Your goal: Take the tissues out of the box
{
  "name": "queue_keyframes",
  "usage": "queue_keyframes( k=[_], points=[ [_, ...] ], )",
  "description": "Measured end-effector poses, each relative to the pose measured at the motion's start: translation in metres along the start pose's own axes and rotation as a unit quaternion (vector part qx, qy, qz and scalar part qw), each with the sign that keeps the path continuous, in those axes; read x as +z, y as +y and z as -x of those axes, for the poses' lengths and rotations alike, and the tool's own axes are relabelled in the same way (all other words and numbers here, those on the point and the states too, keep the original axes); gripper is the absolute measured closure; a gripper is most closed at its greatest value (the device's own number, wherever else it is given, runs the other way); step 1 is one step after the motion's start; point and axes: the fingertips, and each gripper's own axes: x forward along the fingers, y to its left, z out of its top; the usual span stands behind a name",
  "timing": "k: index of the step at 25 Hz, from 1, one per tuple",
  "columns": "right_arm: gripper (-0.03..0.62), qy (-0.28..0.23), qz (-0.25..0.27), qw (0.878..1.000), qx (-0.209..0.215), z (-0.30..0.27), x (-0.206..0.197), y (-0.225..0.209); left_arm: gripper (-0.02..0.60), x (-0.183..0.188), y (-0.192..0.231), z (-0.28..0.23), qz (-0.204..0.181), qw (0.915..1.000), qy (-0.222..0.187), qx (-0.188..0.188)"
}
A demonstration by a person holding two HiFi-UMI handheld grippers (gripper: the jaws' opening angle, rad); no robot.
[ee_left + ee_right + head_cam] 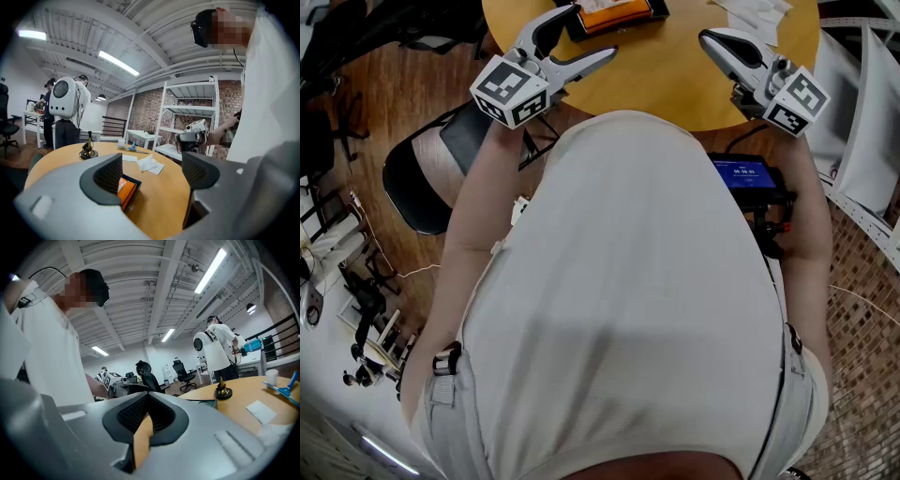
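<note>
Seen from the head view, a person in a white shirt stands at a round wooden table (pixel 675 80) with a gripper in each hand. The left gripper (pixel 589 33) gapes wide with nothing between its jaws. It is just beside the orange tissue box (pixel 614 9) at twelve o'clock, which one jaw partly hides. The right gripper (pixel 712 42), at one o'clock, is closed and empty. Loose tissues (pixel 755 14) lie beyond it, and a black chair (pixel 422 178) sits at nine o'clock.

box (pixel 126 190): we see it dark-rimmed, orange inside, flat on the table (pixel 168 206), partly behind the left gripper's (pixel 152 171) left-hand jaw | tissues (pixel 151 164): white, crumpled, lying loose beyond the gap between those jaws, apart from box
</note>
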Motion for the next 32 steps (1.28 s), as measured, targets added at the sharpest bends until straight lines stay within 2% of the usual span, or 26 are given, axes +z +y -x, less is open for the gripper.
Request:
queue_keyframes(
  k=[14,17,20,23,25,29,32],
  points=[
    [0.594,-0.003,0.000,1.000,-0.002,0.001,0.002,0.000,0.216,-0.008,0.005,-0.001,-0.007,0.9996,0.028,-0.005],
    [0.594,-0.003,0.000,1.000,-0.004,0.002,0.001,0.000,0.218,-0.018,0.010,-0.004,-0.013,0.9979,0.063,-0.004],
    [0.594,-0.004,-0.001,1.000,-0.008,0.004,0.002,-0.002,0.219,-0.033,0.020,-0.008,-0.026,0.9929,0.116,-0.001],
    [0.594,-0.008,-0.004,1.000,-0.015,0.006,0.001,-0.004,0.218,-0.045,0.031,-0.013,-0.046,0.9845,0.169,-0.001],
    [0.594,-0.010,-0.006,1.000,-0.020,0.009,0.001,-0.006,0.218,-0.055,0.039,-0.017,-0.066,0.9758,0.208,-0.004],
    [0.594,-0.016,-0.010,0.999,-0.032,0.014,0.001,-0.010,0.218,-0.072,0.060,-0.026,-0.115,0.9514,0.286,-0.002],
    [0.594,-0.024,-0.014,0.999,-0.046,0.022,-0.001,-0.013,0.216,-0.082,0.076,-0.036,-0.150,0.9291,0.338,-0.006]
  ],
)
